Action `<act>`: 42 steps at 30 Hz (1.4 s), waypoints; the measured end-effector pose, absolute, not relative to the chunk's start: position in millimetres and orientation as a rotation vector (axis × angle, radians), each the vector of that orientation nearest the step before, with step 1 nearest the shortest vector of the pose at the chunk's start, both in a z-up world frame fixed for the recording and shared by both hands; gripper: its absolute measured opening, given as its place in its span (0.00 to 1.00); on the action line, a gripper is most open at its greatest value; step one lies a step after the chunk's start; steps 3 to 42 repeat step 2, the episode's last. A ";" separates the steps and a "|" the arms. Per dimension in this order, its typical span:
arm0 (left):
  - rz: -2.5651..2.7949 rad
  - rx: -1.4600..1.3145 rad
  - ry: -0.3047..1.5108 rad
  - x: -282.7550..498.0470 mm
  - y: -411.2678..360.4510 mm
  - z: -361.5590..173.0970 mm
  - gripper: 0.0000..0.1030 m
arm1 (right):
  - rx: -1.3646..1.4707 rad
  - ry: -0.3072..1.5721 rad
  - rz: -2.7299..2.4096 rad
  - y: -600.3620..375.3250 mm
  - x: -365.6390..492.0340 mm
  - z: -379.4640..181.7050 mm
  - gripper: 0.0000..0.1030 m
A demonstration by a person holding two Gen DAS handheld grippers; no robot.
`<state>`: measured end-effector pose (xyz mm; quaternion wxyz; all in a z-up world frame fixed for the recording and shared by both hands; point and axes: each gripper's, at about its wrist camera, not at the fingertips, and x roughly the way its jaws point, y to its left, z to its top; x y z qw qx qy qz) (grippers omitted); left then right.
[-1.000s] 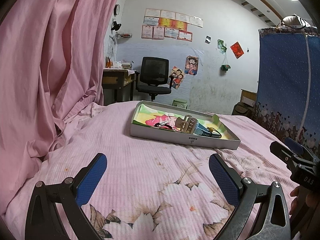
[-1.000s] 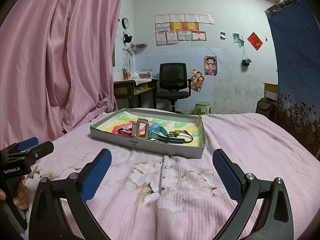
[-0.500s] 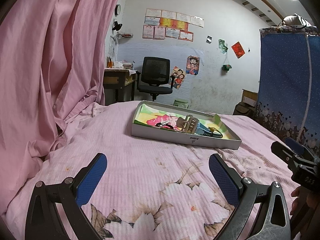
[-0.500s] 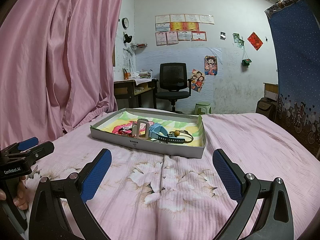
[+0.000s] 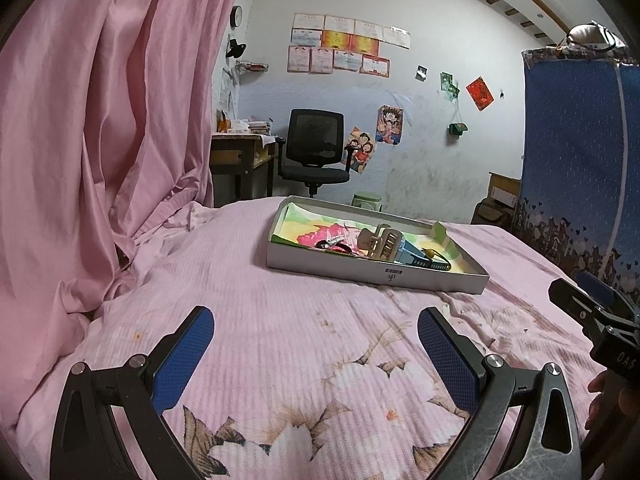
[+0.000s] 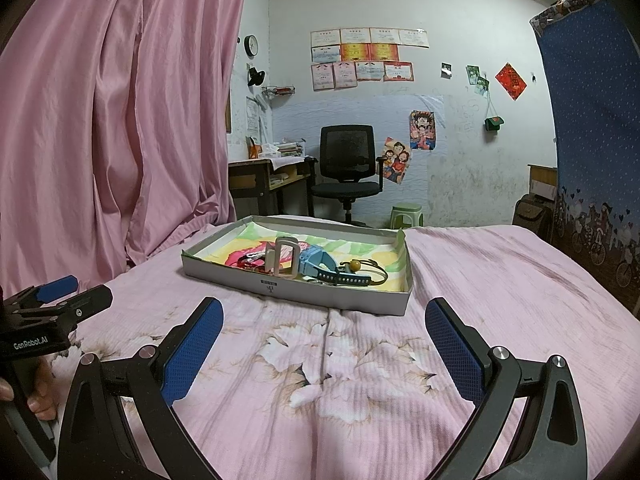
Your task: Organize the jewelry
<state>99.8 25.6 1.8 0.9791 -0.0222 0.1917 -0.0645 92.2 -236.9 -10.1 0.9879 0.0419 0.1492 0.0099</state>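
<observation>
A shallow grey cardboard tray (image 5: 376, 276) (image 6: 304, 294) lies on the pink bed ahead of both grippers. In it sit a beige hair claw (image 5: 380, 242) (image 6: 285, 258), a light blue watch (image 5: 416, 258) (image 6: 324, 266), a thin band with a yellow bead (image 6: 354, 266) and a red and black item (image 5: 326, 245) (image 6: 246, 260). My left gripper (image 5: 314, 334) is open above the bedspread, well short of the tray. My right gripper (image 6: 324, 326) is open too, nothing between its blue pads. Each gripper shows at the edge of the other's view.
A pink curtain (image 5: 100, 140) hangs along the left of the bed. A blue patterned cloth (image 5: 580, 160) hangs on the right. Beyond the bed stand a desk (image 6: 264, 176), a black office chair (image 6: 346, 168) and a green stool (image 6: 406, 216).
The left wrist view has shifted slightly, the tray sitting a little further right and lower. The right wrist view is unchanged. Both grippers stay open.
</observation>
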 end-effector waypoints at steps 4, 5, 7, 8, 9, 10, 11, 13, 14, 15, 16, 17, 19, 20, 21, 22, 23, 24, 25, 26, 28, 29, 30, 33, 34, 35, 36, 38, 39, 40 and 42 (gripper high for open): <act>-0.128 -0.044 0.386 100.0 24.6 1.5 0.99 | 0.085 0.300 0.020 -237.2 92.1 -10.4 0.96; -0.128 -0.044 0.386 100.0 24.6 1.5 0.99 | 0.085 0.300 0.020 -237.2 92.1 -10.4 0.96; -0.128 -0.044 0.386 100.0 24.6 1.5 0.99 | 0.085 0.300 0.020 -237.2 92.1 -10.4 0.96; -0.128 -0.044 0.386 100.0 24.6 1.5 0.99 | 0.085 0.300 0.020 -237.2 92.1 -10.4 0.96; -0.128 -0.044 0.386 100.0 24.6 1.5 0.99 | 0.085 0.300 0.020 -237.2 92.1 -10.4 0.96; -0.128 -0.044 0.386 100.0 24.6 1.5 0.99 | 0.085 0.300 0.020 -237.2 92.1 -10.4 0.96; -0.128 -0.044 0.386 100.0 24.6 1.5 0.99 | 0.085 0.300 0.020 -237.2 92.1 -10.4 0.96; -0.128 -0.044 0.386 100.0 24.6 1.5 0.99 | 0.085 0.300 0.020 -237.2 92.1 -10.4 0.96; -0.128 -0.044 0.386 100.0 24.6 1.5 0.99 | 0.085 0.300 0.020 -237.2 92.1 -10.4 0.96; -0.128 -0.044 0.386 100.0 24.6 1.5 0.99 | 0.085 0.300 0.020 -237.2 92.1 -10.4 0.96; -0.128 -0.044 0.386 100.0 24.6 1.5 0.99 | 0.085 0.300 0.020 -237.2 92.1 -10.4 0.96; -0.128 -0.044 0.386 100.0 24.6 1.5 0.99 | 0.085 0.300 0.020 -237.2 92.1 -10.4 0.96; -0.128 -0.044 0.386 100.0 24.6 1.5 0.99 | 0.085 0.300 0.020 -237.2 92.1 -10.4 0.96; -0.128 -0.044 0.386 100.0 24.6 1.5 0.99 | 0.085 0.300 0.020 -237.2 92.1 -10.4 0.96; -0.128 -0.044 0.386 100.0 24.6 1.5 0.99 | 0.085 0.300 0.020 -237.2 92.1 -10.4 0.96; -0.128 -0.044 0.386 100.0 24.6 1.5 0.99 | 0.085 0.300 0.020 -237.2 92.1 -10.4 0.96; -0.128 -0.044 0.386 100.0 24.6 1.5 0.99 | 0.085 0.300 0.020 -237.2 92.1 -10.4 0.96; -0.128 -0.044 0.386 100.0 24.6 1.5 0.99 | 0.085 0.300 0.020 -237.2 92.1 -10.4 0.96; -0.128 -0.044 0.386 100.0 24.6 1.5 0.99 | 0.085 0.300 0.020 -237.2 92.1 -10.4 0.96; -0.128 -0.044 0.386 100.0 24.6 1.5 0.99 | 0.085 0.300 0.020 -237.2 92.1 -10.4 0.96; -0.128 -0.044 0.386 100.0 24.6 1.5 0.99 | 0.085 0.300 0.020 -237.2 92.1 -10.4 0.96; -0.128 -0.044 0.386 100.0 24.6 1.5 0.99 | 0.085 0.300 0.020 -237.2 92.1 -10.4 0.96; -0.128 -0.044 0.386 100.0 24.6 1.5 0.99 | 0.085 0.300 0.020 -237.2 92.1 -10.4 0.96; -0.128 -0.044 0.386 100.0 24.6 1.5 0.99 | 0.085 0.300 0.020 -237.2 92.1 -10.4 0.96; -0.128 -0.044 0.386 100.0 24.6 1.5 0.99 | 0.085 0.300 0.020 -237.2 92.1 -10.4 0.96; -0.128 -0.044 0.386 100.0 24.6 1.5 0.99 | 0.085 0.300 0.020 -237.2 92.1 -10.4 0.96; -0.128 -0.044 0.386 100.0 24.6 1.5 0.99 | 0.085 0.300 0.020 -237.2 92.1 -10.4 0.96; -0.128 -0.044 0.386 100.0 24.6 1.5 0.99 | 0.085 0.300 0.020 -237.2 92.1 -10.4 0.96; -0.128 -0.044 0.386 100.0 24.6 1.5 0.99 | 0.085 0.300 0.020 -237.2 92.1 -10.4 0.96; -0.128 -0.044 0.386 100.0 24.6 1.5 0.99 | 0.085 0.300 0.020 -237.2 92.1 -10.4 0.96; -0.128 -0.044 0.386 100.0 24.6 1.5 0.99 | 0.085 0.300 0.020 -237.2 92.1 -10.4 0.96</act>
